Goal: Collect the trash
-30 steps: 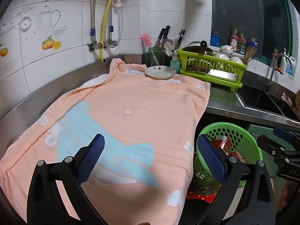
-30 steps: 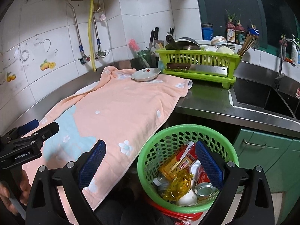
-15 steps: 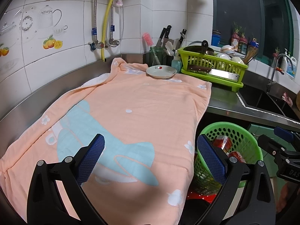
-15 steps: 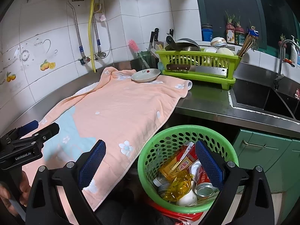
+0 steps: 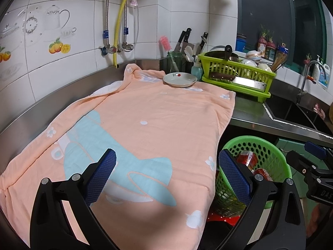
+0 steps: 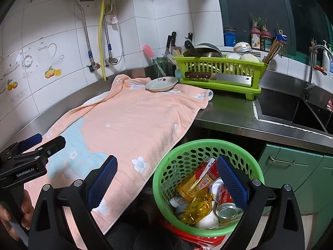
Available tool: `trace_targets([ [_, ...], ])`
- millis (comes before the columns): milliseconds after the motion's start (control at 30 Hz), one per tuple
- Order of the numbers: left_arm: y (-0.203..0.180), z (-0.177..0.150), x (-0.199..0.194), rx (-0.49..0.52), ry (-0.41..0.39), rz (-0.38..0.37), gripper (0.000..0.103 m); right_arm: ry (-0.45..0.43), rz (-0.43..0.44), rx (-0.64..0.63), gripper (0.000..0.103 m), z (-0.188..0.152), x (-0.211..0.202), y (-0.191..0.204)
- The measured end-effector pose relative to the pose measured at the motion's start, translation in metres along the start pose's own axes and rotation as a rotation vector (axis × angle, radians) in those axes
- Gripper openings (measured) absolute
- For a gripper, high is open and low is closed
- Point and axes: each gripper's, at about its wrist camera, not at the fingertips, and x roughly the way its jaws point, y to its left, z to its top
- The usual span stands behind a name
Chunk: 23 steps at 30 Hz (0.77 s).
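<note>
Trash (image 6: 205,200) sits collected in a green perforated basket (image 6: 166,170) standing below the counter (image 6: 229,112) edge, in front of green cabinet doors (image 6: 291,170). Contents noted from the right wrist view: a red and yellow carton (image 6: 197,182), a red drink can (image 6: 225,203) lying on its side, crumpled yellow wrapping (image 6: 199,207), a white rounded item (image 6: 208,220), and what appears to be a small clear bottle (image 6: 177,203), partly buried. The basket rests on something red (image 6: 208,240); its nature cannot be told.

Right gripper (image 6: 165,182) hangs above the basket's near rim, fingers (image 6: 102,179) spread wide and holding nothing. Left gripper (image 5: 166,175) is over the peach towel (image 5: 145,114), fingers (image 5: 102,173) likewise wide apart and empty. A hand (image 6: 25,208) grips the left gripper's handle at the left edge of the right wrist view.

The towel, printed with a light blue figure and white flowers, covers most of the counter and overhangs its front edge beside the basket. A shallow white dish (image 5: 180,79) stands on the towel's far end. Just beyond it is a lime green dish rack (image 5: 235,75) holding bowls, a pan and a cleaver. A sink (image 6: 291,112) with a tap (image 6: 314,62) lies to the right.
</note>
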Motion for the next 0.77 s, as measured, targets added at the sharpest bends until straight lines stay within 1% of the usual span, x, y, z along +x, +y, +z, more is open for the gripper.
trace_targets([
  [367, 0.0007, -0.0004, -0.0026, 0.004, -0.009, 0.002, 0.098, -0.012, -0.01, 0.003, 0.093, -0.0003, -0.0023, -0.0012],
  [767, 0.0008, 0.0031, -0.0033, -0.001, -0.004, -0.02, 0.098, -0.015, -0.011, 0.003, 0.093, -0.0008, -0.0034, 0.0],
])
